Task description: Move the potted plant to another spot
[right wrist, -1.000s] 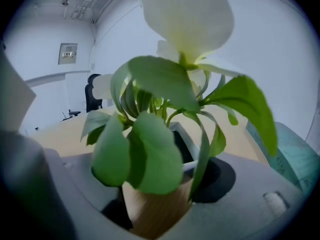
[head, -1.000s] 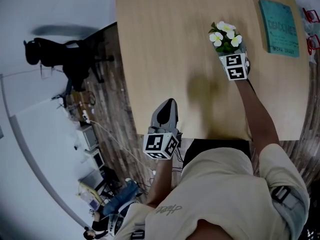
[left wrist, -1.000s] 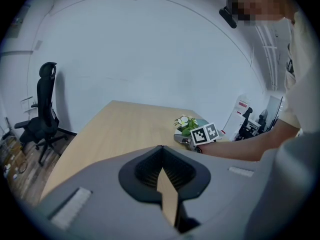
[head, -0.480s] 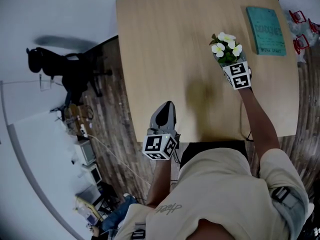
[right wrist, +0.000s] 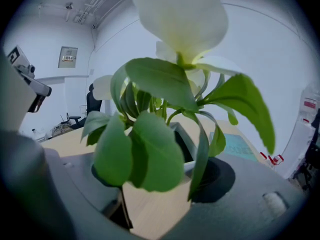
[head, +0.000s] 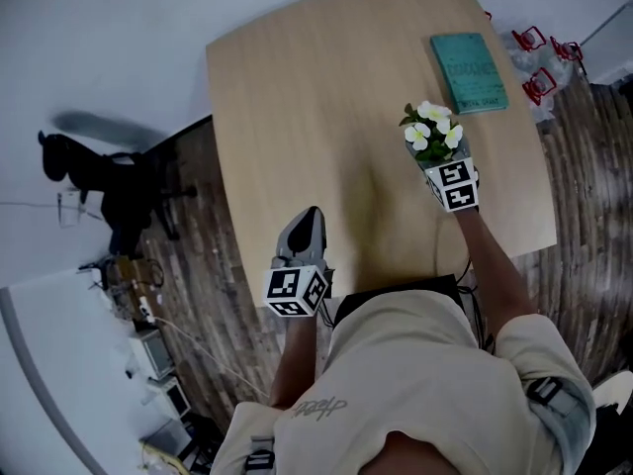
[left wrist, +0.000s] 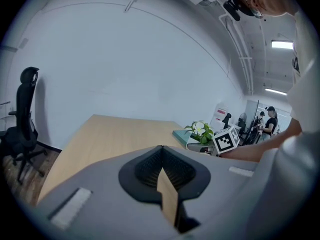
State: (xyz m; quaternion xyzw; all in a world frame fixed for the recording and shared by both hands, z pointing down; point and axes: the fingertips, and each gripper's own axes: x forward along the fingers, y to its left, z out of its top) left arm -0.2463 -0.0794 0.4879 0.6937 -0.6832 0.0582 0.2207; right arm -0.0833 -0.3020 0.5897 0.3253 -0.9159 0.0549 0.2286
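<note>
At the table (head: 297,97)'s near edge, the left gripper (head: 307,221) hangs with jaws pressed together, empty. Right of it, the right gripper (head: 438,164) is clamped on the plant (head: 431,132), held upright over the table, near the book (head: 469,72).

Left gripper (head: 309,216): jaws pressed together with nothing between them, held close in front of the waist on a bent left arm (head: 297,352). Right gripper (head: 442,164): jaws set wide and clamped on the potted plant (head: 432,132), carried forward on an outstretched right arm (head: 487,260).
</note>
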